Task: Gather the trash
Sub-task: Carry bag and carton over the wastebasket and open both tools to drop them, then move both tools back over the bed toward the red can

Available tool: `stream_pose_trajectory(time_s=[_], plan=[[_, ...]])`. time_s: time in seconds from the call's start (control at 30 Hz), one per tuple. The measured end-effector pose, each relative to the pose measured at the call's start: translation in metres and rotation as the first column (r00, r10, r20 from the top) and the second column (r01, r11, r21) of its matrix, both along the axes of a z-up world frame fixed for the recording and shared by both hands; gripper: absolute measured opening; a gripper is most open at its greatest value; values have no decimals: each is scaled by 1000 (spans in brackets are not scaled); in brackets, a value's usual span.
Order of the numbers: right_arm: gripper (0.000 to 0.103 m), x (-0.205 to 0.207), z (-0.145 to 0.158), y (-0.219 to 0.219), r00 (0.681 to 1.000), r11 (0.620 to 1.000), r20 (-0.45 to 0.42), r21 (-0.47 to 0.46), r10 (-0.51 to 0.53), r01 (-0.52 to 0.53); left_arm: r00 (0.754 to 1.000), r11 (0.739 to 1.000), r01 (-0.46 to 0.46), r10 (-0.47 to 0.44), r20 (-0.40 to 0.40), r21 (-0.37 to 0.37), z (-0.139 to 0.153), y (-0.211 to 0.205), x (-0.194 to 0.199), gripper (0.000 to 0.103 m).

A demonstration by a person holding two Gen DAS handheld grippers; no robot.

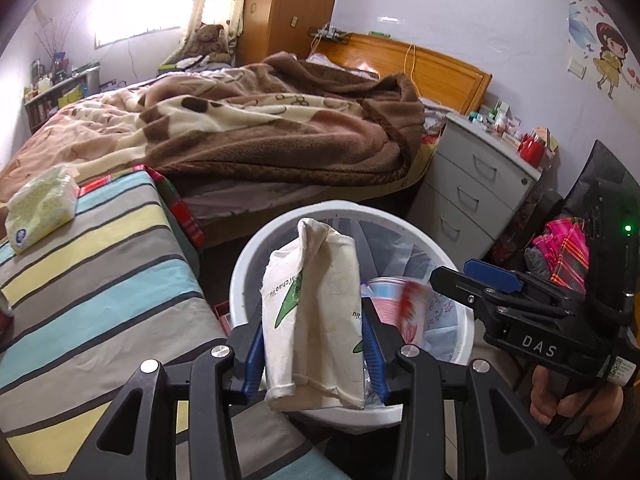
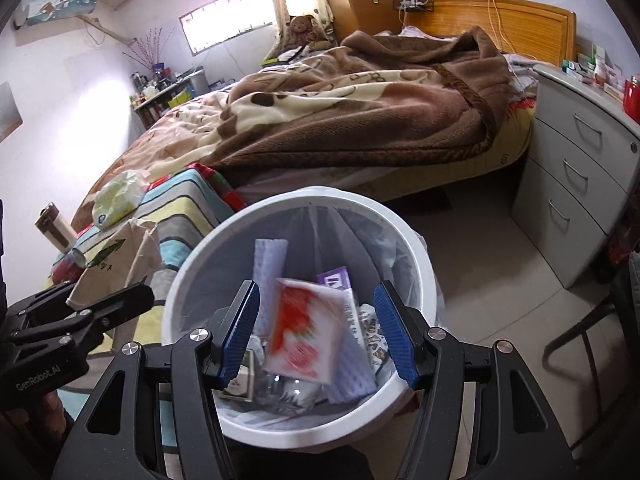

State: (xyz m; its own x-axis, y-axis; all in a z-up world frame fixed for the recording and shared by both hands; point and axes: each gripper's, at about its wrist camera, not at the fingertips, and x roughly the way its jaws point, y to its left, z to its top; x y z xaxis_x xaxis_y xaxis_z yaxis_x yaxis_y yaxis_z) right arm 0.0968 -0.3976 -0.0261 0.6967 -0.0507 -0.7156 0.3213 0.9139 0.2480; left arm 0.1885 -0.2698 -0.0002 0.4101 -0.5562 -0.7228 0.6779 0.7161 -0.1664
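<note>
My left gripper (image 1: 314,346) is shut on a crumpled white paper bag (image 1: 316,320) with green print, held upright over the near rim of the white trash bin (image 1: 244,268). The bag also shows at the left of the right wrist view (image 2: 116,268). My right gripper (image 2: 318,332) is open above the bin (image 2: 192,264). A red and white packet (image 2: 306,330), blurred, is in the air between the jaws, over the trash inside. The same packet appears in the left wrist view (image 1: 408,300), below the right gripper (image 1: 472,280).
A striped cloth table (image 1: 100,272) stands left of the bin with a tissue pack (image 1: 42,208) on it. A cup (image 2: 56,228) and a can (image 2: 76,260) sit at its far end. Behind is a bed with a brown blanket (image 1: 260,120). A grey drawer unit (image 1: 476,184) stands right.
</note>
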Motion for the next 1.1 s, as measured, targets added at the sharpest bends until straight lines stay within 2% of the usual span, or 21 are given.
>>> stream_pose_trajectory(time_s=[0.13, 0.2, 0.27, 0.4, 0.47, 0.7, 0.9, 1.1], plan=[[61, 1, -1, -2, 1000, 1000, -5, 7, -7, 7, 999, 1000, 17, -17, -29, 0, -8, -13, 6, 42], [61, 1, -1, -4, 1000, 1000, -11, 8, -9, 9, 999, 1000, 27, -27, -31, 12, -11, -19, 6, 49], [61, 3, -3, -4, 1000, 1000, -24, 0, -15, 15, 999, 999, 32, -31, -19, 16, -13, -24, 6, 50], [62, 4, -6, -7, 999, 999, -30, 18, -26, 27, 999, 999, 35, -35, -36, 16, -17, -25, 9, 60], [62, 5, -7, -7, 999, 999, -38, 21, -34, 35, 999, 999, 33, -32, -36, 14, -18, -25, 10, 61], [64, 8, -3, 2, 999, 1000, -28, 20, -20, 21, 999, 1000, 3, -3, -34, 4, -15, -5, 16, 62], [69, 12, 2, 13, 1000, 999, 22, 31, 6, -7, 999, 999, -34, 34, -19, -7, -11, 20, 21, 62], [70, 19, 6, 32, 998, 999, 51, 30, 38, -39, 996, 996, -91, 91, 3, -16, -6, 51, 26, 62]])
